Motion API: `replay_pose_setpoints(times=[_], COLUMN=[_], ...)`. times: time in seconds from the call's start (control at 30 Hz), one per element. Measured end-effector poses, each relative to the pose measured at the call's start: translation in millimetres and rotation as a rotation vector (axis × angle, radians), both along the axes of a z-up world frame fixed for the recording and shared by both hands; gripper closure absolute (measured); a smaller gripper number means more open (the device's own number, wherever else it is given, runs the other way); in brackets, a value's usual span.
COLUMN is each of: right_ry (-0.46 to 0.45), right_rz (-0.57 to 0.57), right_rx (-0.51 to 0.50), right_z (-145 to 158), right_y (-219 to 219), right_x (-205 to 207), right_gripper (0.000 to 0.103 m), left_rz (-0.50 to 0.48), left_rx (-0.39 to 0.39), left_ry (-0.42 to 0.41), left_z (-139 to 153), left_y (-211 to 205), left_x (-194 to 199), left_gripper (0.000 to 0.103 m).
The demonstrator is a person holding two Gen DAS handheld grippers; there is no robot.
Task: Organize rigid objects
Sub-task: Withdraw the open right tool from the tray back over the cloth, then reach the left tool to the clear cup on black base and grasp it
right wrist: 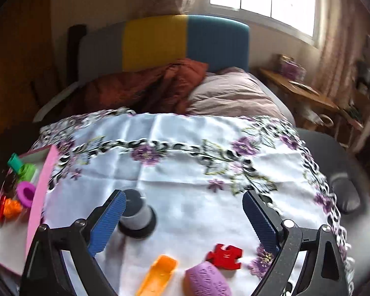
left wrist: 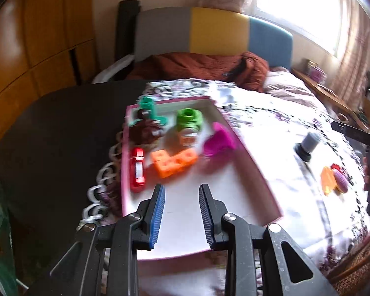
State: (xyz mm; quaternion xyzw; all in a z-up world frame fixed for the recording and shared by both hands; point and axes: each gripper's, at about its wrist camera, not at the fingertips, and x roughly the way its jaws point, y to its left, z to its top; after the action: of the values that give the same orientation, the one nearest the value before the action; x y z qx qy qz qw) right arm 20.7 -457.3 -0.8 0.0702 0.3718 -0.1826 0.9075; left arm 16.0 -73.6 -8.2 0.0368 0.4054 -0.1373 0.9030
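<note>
A pink-rimmed white tray (left wrist: pixel 246 153) lies on a floral cloth and holds a red car (left wrist: pixel 137 169), an orange block (left wrist: pixel 174 162), a magenta piece (left wrist: pixel 219 140), a green ring (left wrist: pixel 189 118) and a teal piece (left wrist: pixel 149 109). My left gripper (left wrist: pixel 182 190) is open and empty above the tray's near half. My right gripper (right wrist: pixel 183 201) is wide open and empty above the cloth. Below it lie a grey cylinder on a black base (right wrist: pixel 137 213), an orange piece (right wrist: pixel 157 275), a red puzzle piece (right wrist: pixel 224 252) and a purple oval (right wrist: pixel 207 281). The tray also shows in the right wrist view (right wrist: pixel 40 192).
The cloth (right wrist: pixel 185 162) covers a dark round table (left wrist: pixel 61 128) next to a bed with a rust blanket (right wrist: pixel 148 88) and a pillow (right wrist: pixel 231 93). A wooden wardrobe (left wrist: pixel 37 37) stands on the left. A wooden side table (right wrist: pixel 298 88) stands on the right.
</note>
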Motion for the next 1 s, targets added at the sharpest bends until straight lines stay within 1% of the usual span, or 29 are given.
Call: replay_pose_setpoints(times=[0.03,0.07,0.1,0.17,0.23,0.3,0.43,0.47,0.5,0.6,0.7,0.83,0.9,0.93,0.97,1.0], right_ry=[-0.004,0.029,0.030,-0.003,-0.011,-0.010,-0.018,-0.021,-0.023,-0.029,-0.038,-0.044,-0.044,-0.046,-0.050,-0.055], right_rz=[-0.065,-0.133,-0.179,-0.234,-0.268,-0.302,-0.350,-0.361,-0.371,-0.393,-0.400,-0.401,-0.403,-0.406,-0.410,-0.414], right_rx=[0.023,0.038,0.056,0.122,0.194,0.220,0.257,0.274,0.289,0.315,0.328,0.330,0.332,0.337,0.343,0.348], right_z=[-4.5,-8.7,-8.5,-6.3,-8.2,-9.6,-10.9,-12.1,-13.4,-14.9,-13.6,-12.1,-12.0,-12.2,-12.0,-11.7], right_y=[-14.9,-28.2,-38.8,-55.7,-65.2,-70.1,-77.7,-80.5,-83.3,-89.6,-91.5,-92.1,-93.3,-94.3,-95.3,-96.6], right_x=[-5.4,-6.6,-8.8,-14.1,-19.1,-22.6,-31.1,-32.5,-34.1,-37.4,-39.2,-39.0,-39.4,-39.7,-40.6,-41.6], right_gripper=[0.007,0.007,0.007,0.007,0.007,0.007,0.006,0.006,0.005,0.005,0.005,0.005,0.005,0.005,0.005,0.005], left_rz=[-0.019,-0.037,-0.059,-0.097,-0.131,-0.170,-0.252,-0.268,-0.285,-0.333,-0.376,-0.424,-0.455,-0.466,-0.480,-0.488], left_rx=[0.001,0.006,0.012,0.013,0.009,0.007,0.021,0.021,0.021,0.018,0.030,0.019,0.014,0.024,0.031,0.020], left_ry=[-0.003,-0.007,-0.006,0.009,0.022,0.026,0.046,0.053,0.060,0.092,0.095,0.101,0.081,0.072,0.081,0.094], left_z=[0.6,0.4,0.2,-1.1,-1.5,-1.0,-5.5,-6.9,-9.4,-17.4,-22.6,-22.0,-20.8,-21.3,-23.5,-25.7], left_y=[-6.5,-14.2,-22.6,-37.6,-53.9,-71.1,-108.2,-117.0,-126.5,-151.2,-174.9,-205.8,-221.3,-228.3,-235.5,-241.1], left_x=[-1.3,-2.4,-3.3,-2.5,-1.3,-0.6,0.2,-0.5,-0.3,0.9,4.1,16.5,21.5,23.9,27.3,31.1], left_gripper=[0.075,0.075,0.075,0.075,0.075,0.075,0.075,0.073,0.066,0.065,0.063,0.061,0.060,0.057,0.052,0.050])
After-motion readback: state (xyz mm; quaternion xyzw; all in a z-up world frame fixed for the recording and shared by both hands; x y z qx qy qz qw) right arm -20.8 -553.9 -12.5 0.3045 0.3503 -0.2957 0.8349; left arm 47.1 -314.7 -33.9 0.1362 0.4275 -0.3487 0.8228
